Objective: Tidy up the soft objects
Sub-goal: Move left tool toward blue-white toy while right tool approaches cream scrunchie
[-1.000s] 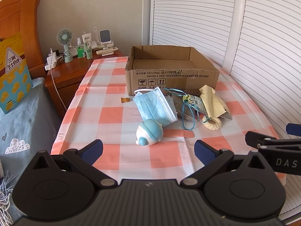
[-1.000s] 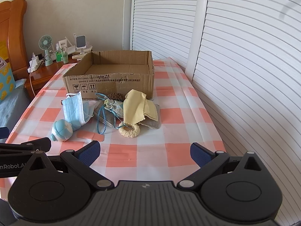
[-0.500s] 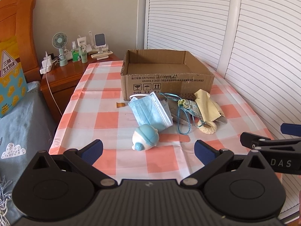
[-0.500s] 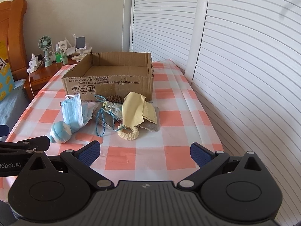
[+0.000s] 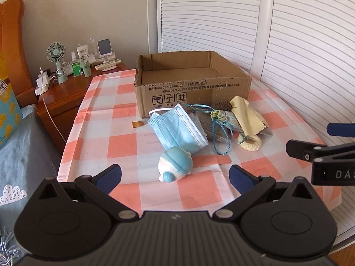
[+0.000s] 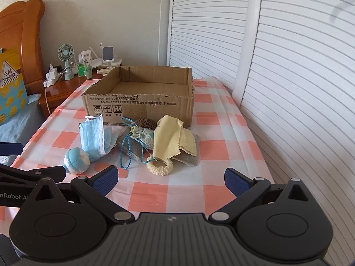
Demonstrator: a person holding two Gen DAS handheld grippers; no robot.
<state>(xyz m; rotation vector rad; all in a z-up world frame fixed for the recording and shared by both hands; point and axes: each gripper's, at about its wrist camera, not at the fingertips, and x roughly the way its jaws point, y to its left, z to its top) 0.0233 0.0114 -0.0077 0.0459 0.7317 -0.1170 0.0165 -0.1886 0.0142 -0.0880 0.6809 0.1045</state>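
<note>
Where it lies crumpled, the blue face mask (image 5: 177,130) overlaps a round toy (image 5: 175,167).

Box (image 5: 193,88) is showing matt brown cardboard with torn rough edges; tablecloth (image 5: 124,141) is lying as creased checked cloth; mask (image 5: 177,128) is showing pleated blue fabric; toy (image 5: 175,166) is looking smooth, slightly glossy; ring (image 6: 160,166) is looking knobbly cream; nightstand (image 5: 64,93) is gleaming polished wood

Black left claw (image 5: 175,176) with blue pads (image 5: 109,175), silver screws.

Cardboard box (image 5: 195,93) — "GB/T29601 2013", "GB4806.9 2023".
</note>
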